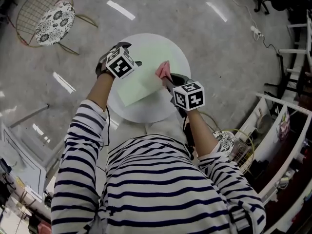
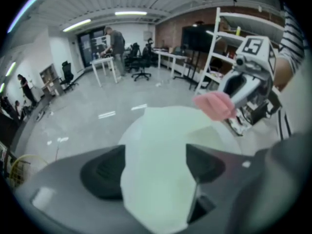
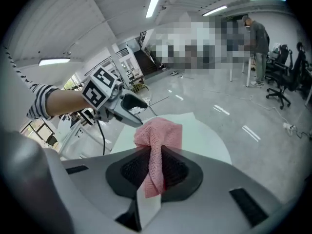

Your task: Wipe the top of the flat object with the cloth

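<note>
A pale green flat sheet [image 1: 139, 84] lies on a round white table [image 1: 146, 116]. My left gripper [image 1: 137, 63] is over the sheet's left edge. In the left gripper view its jaws [image 2: 156, 167] stand wide apart, the sheet [image 2: 156, 140] shows in the gap, and the pads do not press on it. My right gripper [image 1: 169, 80] is shut on a pink cloth [image 1: 163, 70] at the sheet's right edge. The cloth [image 3: 158, 135] is pinched between the dark pads and bunches out past them over the table [image 3: 219, 150]. From the left, the cloth [image 2: 214, 105] hangs just above the sheet's far end.
A wire chair with a patterned cushion [image 1: 53, 16] stands at the far left. A second wire chair [image 1: 229, 140] is by my right elbow. White shelving [image 1: 287, 126] runs along the right. A power strip [image 1: 254, 30] lies on the floor. A person [image 2: 116, 43] works at a distant desk.
</note>
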`<state>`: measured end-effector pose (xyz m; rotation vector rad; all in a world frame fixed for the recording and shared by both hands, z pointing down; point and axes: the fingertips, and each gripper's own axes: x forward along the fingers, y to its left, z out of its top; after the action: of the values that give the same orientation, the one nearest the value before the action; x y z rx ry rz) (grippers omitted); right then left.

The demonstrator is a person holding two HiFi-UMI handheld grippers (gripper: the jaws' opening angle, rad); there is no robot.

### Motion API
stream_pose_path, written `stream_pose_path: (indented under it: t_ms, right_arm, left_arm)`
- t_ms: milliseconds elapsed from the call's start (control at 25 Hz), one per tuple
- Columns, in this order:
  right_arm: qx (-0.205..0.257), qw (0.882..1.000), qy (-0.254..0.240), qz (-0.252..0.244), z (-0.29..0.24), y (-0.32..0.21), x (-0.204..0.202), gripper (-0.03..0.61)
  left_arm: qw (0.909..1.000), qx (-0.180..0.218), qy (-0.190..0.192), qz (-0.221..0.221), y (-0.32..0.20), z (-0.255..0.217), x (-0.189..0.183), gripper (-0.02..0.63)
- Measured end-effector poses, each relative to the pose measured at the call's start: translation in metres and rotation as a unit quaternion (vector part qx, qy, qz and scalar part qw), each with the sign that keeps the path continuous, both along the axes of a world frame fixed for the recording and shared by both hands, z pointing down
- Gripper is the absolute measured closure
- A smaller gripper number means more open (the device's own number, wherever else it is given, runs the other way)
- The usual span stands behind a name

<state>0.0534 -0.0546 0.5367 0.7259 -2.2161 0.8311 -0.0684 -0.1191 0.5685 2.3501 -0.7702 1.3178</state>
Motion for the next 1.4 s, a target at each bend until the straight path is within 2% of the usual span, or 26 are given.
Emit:
stream_pose_path:
  t_ms: [120, 320, 480, 680, 920, 1080, 1240, 1400]
  right_arm:
    - [0.016, 1.000, 0.017, 0.000, 0.003, -0.039, 0.014, 0.531]
    - [0.028, 0.998, 0.049, -0.017, 0.019, -0.095, 0.029, 0.532]
    - [0.039, 0.995, 0.089, -0.039, 0.041, -0.137, 0.039, 0.532]
    - [0.048, 0.986, 0.138, -0.078, 0.072, -0.177, 0.038, 0.532]
    - [0.038, 0.980, 0.161, -0.114, 0.108, -0.196, 0.010, 0.532]
    - [0.023, 0.975, 0.171, -0.137, 0.121, -0.194, -0.003, 0.532]
    - [0.015, 0.969, 0.181, -0.166, 0.125, -0.184, 0.001, 0.531]
    - [0.014, 0.958, 0.204, -0.202, 0.128, -0.169, 0.012, 0.532]
  left_arm:
    - [0.9995, -0.017, -0.019, 0.019, -0.005, 0.013, 0.023, 0.201]
    - [0.9959, -0.041, -0.070, 0.039, -0.001, 0.040, 0.047, 0.178]
    - [0.9927, -0.059, -0.100, 0.031, 0.002, 0.056, 0.049, 0.178]
    - [0.9918, -0.063, -0.110, 0.019, 0.007, 0.064, 0.046, 0.179]
    - [0.9893, -0.059, -0.130, 0.028, 0.009, 0.069, 0.049, 0.181]
    - [0.9892, -0.063, -0.130, 0.022, 0.008, 0.069, 0.049, 0.181]
    - [0.9903, -0.065, -0.123, 0.009, 0.008, 0.070, 0.049, 0.181]
    - [0.9907, -0.067, -0.119, 0.007, 0.009, 0.070, 0.048, 0.181]
